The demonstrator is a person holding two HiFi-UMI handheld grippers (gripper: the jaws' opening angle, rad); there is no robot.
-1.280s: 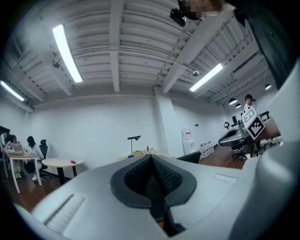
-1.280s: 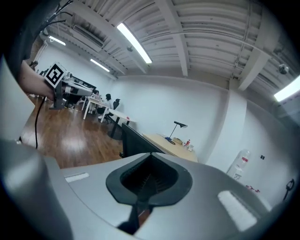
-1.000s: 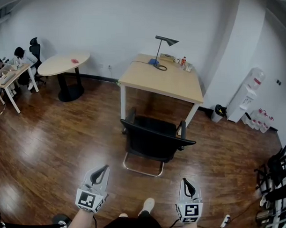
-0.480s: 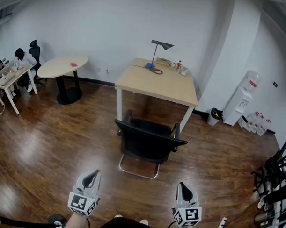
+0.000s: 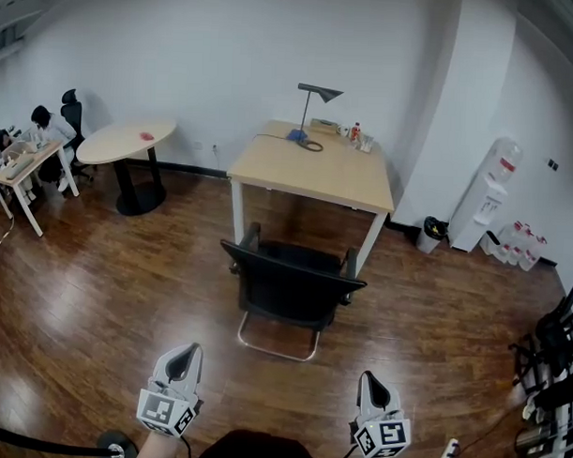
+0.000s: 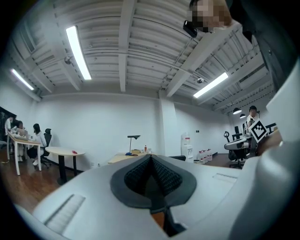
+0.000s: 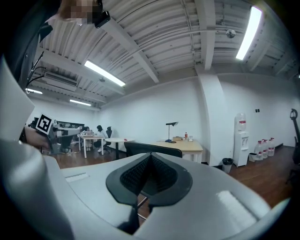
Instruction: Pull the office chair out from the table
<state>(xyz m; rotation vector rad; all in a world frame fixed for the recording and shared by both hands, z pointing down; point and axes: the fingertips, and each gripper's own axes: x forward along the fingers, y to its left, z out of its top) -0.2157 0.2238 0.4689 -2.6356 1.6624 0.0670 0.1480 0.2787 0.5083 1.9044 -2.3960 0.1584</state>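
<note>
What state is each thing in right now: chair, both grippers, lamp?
office chair: upright, close against the table front edge, touched by neither gripper.
left gripper: shut, empty, short of the chair.
right gripper: shut, empty, short of the chair.
desk lamp: upright at the table's far edge.

Shows plain white walls [image 5: 199, 51] and a glossy dark wood floor [image 5: 87, 292]. Keeps a round table [image 5: 128, 140] on a black pedestal near the left wall, with a pale desk [image 5: 21, 162] at the far left. Holds a white water dispenser [image 5: 492, 188] at right, spare bottles [image 5: 517, 248] beside it, and a small bin [image 5: 428, 234], perhaps black. Takes light from long ceiling tubes [image 6: 78, 52] between white beams [image 6: 125, 42].
</note>
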